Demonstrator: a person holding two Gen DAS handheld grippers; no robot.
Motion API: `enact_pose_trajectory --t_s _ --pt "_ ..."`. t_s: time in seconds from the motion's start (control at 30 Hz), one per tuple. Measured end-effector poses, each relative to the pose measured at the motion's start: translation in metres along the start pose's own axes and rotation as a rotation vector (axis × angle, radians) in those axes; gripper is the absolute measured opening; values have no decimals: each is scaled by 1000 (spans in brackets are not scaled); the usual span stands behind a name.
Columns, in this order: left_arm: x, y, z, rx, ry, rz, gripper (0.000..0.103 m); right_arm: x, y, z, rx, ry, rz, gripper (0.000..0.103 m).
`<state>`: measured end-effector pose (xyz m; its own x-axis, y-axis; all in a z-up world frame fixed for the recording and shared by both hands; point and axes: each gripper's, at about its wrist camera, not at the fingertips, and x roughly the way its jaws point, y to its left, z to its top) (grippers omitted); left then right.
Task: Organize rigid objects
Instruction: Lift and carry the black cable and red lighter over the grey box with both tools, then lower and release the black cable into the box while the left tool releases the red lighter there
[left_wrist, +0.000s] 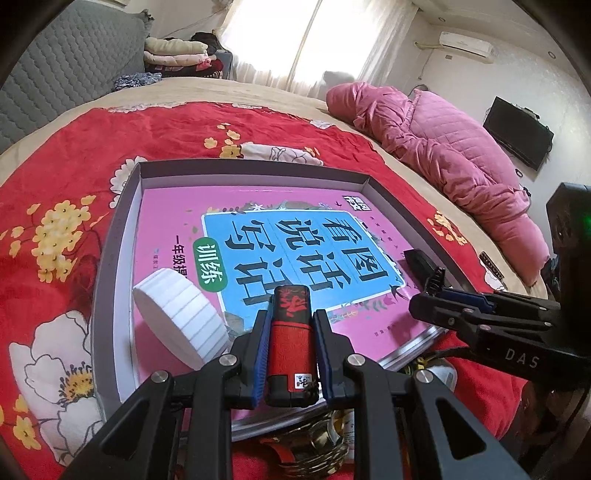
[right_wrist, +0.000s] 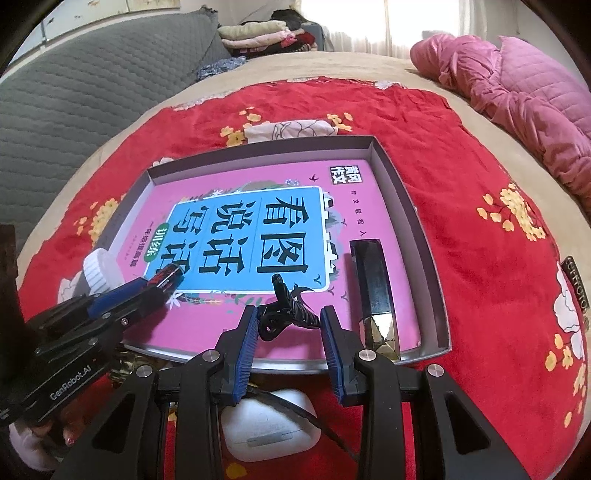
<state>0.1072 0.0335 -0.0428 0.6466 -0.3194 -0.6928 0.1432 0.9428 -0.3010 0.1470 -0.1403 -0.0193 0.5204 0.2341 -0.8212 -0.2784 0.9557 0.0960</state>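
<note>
Clamped between the blue pads of the left gripper (left_wrist: 290, 325) is a red and black lighter (left_wrist: 291, 343), held upright over the near edge of a shallow grey box (left_wrist: 255, 173). Beside it, the right gripper (right_wrist: 290, 328) grasps a small black hair clip (right_wrist: 286, 310) near the box's near right part; its pads sit against the clip's sides, though how firmly they press is hard to tell.

Inside the box a pink book (left_wrist: 177, 206) already lies flat and fills most of the floor. On it rest a white round lid (left_wrist: 181, 317) at the near left and a long black case with a gold end (right_wrist: 373, 291) along the right side. So three things appear placed, and two more are in hand and not yet set down.

Outside the box, on the red floral blanket (right_wrist: 461, 155) close to the cameras, remain a white earbud case (right_wrist: 269, 424) with a dark cord across it and some gold-coloured items (left_wrist: 317, 446) too hidden to name. By my judgement the job is past halfway, with these still to gather.
</note>
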Motion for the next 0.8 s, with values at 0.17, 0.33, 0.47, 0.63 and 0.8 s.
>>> enact_pose_trajectory --t_s 0.17,0.33,0.47,0.63,0.8 --pt "0 -1 0 2 2 -1 23 9 3 5 -26 42 -19 35" --pt "0 -1 0 2 1 -1 23 15 7 9 -41 70 -34 35" --pt "0 -1 0 3 2 -2 23 19 8 10 -39 80 -32 35" --pt "0 -1 0 2 3 -2 23 20 8 11 -35 89 -30 35" --pt "1 -1 0 1 4 -3 23 21 8 11 -34 88 -29 35"
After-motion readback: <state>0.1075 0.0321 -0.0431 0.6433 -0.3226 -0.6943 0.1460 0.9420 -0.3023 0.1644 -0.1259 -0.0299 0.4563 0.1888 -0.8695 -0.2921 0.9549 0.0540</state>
